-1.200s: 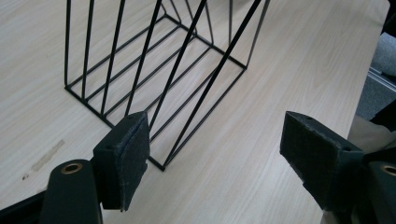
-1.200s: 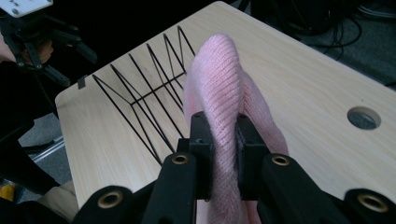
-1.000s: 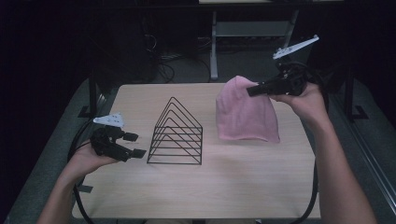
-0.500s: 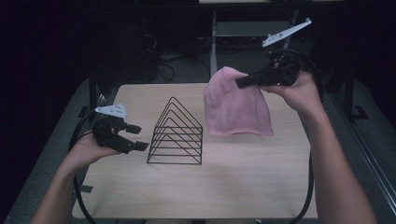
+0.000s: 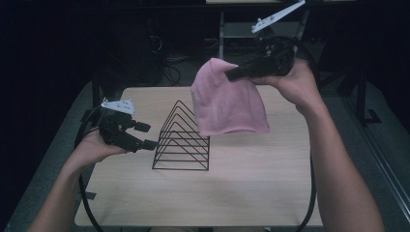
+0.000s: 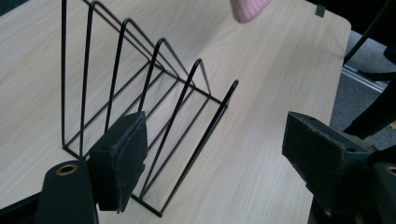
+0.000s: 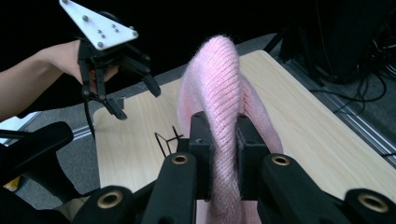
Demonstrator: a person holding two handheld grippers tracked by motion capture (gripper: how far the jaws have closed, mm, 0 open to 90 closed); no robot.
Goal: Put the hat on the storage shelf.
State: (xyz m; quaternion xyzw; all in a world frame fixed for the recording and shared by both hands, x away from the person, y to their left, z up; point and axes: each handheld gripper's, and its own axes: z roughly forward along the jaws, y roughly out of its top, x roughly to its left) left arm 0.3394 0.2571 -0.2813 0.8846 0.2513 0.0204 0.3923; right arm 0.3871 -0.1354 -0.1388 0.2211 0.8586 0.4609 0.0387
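The right tongs [image 5: 232, 75], clamped on the pink knit hat [image 5: 227, 104], have lifted it off the tabletop [image 5: 251, 183] toward the wire rack [image 5: 182, 137], so draping it looks close, while the left tongs [image 5: 145, 136] wait apart beside the rack.

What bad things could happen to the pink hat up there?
The right tongs pinch only a small fold of the pink hat, so it might slip out and drop. Its hanging edge swings close to the wire rack and could snag on a wire. The left tongs, open beside the rack, could bump it.
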